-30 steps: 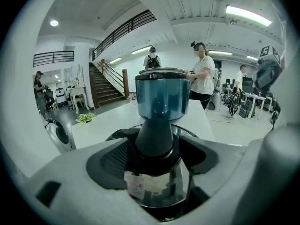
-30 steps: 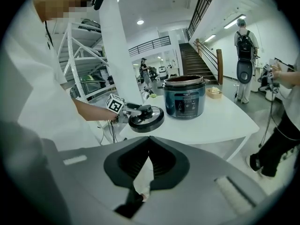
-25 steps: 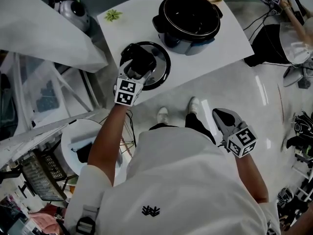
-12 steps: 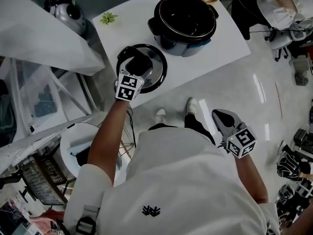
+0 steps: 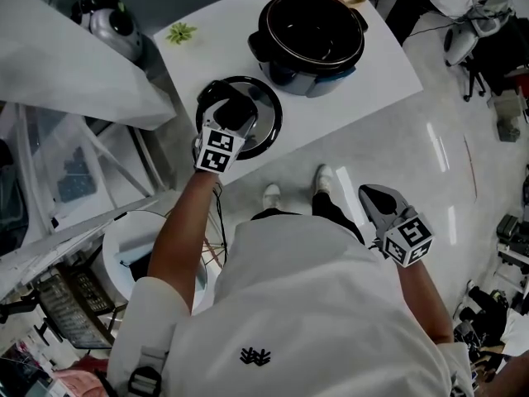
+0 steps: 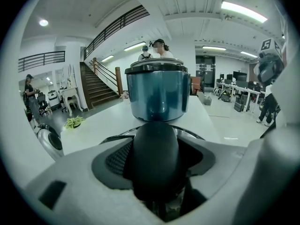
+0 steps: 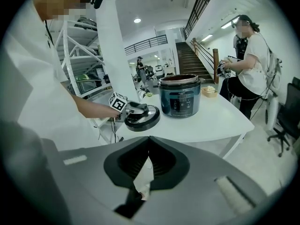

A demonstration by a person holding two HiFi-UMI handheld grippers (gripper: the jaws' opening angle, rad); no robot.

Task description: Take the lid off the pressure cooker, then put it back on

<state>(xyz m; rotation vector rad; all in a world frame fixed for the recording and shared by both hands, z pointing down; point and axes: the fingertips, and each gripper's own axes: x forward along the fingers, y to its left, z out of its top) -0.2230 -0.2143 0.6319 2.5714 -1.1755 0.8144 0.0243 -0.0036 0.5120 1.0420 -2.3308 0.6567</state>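
Lid [image 5: 268,121] found lying flat on the near left part of the bench [image 5: 376,77], off the pressure cooker [image 5: 307,79], which stands open just beyond it toward the far right. Removal is thus judged done; the step in hand is judged to be the re-grasp for putting the lid back. The handle [image 6: 154,158] is straddled by the left gripper [image 5: 234,106], whose jaws have just been closing with the handle between them; on the right side a gap is seen at the pad, so a firm clamp is not yet recorded. Next move is judged to call for a full squeeze on the handle, a level lift, a carry to the far right and a centred seating on the cooker's rim. Right gripper [image 5: 369,193] is held low over the floor, well apart from the bench, jaws closed together. Lid: round, shallow, dark glossy rim with bright metal inside. Handle: smooth black rounded plastic, likely slippery. Cooker: cylindrical, blue shiny wall, dark inner pot. Bench: plain white, smooth.
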